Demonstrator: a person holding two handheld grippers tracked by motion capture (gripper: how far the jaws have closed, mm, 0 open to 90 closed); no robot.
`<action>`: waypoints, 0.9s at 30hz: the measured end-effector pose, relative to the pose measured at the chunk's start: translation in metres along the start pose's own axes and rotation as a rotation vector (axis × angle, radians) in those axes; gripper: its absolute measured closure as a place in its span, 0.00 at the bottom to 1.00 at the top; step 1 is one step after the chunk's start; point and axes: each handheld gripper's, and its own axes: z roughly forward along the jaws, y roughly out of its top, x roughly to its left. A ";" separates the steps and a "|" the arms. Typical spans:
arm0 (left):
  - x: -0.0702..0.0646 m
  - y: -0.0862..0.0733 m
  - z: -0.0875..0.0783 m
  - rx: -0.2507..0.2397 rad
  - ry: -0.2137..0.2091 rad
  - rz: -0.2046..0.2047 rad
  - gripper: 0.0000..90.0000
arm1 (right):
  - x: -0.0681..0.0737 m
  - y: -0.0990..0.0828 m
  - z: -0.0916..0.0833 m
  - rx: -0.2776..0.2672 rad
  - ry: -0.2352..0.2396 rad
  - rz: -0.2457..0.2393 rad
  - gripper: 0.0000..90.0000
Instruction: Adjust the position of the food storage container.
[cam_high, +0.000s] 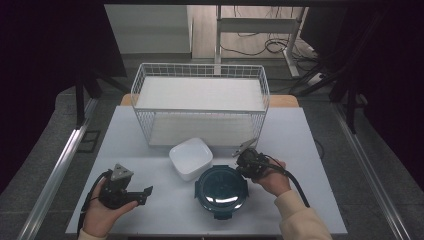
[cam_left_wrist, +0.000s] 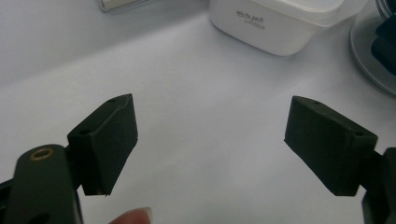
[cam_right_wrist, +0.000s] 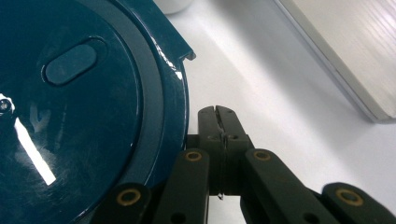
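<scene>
Right tongs (cam_right_wrist: 218, 112) pressed together, just beside teal lid (cam_right_wrist: 84, 107), left tongs (cam_left_wrist: 210, 144) spread, well apart.

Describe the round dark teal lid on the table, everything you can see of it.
The dark teal lid is round, glossy, plastic-looking, and reflects the light. Latch tabs stick out from its rim, and an oval raised mark sits on top, seen in the right gripper view. It lies flat on the white table, near the front edge, just in front of the white container. The shut right gripper rests beside its rim; whether they touch is unclear.
</scene>
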 end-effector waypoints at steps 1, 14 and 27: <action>0.000 0.000 0.000 -0.001 0.000 -0.001 0.19 | 0.000 0.000 0.000 0.000 0.000 0.000 0.99; 0.000 0.000 0.000 0.003 -0.001 0.004 0.19 | 0.018 0.006 0.003 -0.003 0.024 -0.050 0.99; 0.001 0.000 -0.001 -0.002 0.000 0.001 0.19 | 0.026 0.007 0.000 -0.014 0.011 -0.060 0.99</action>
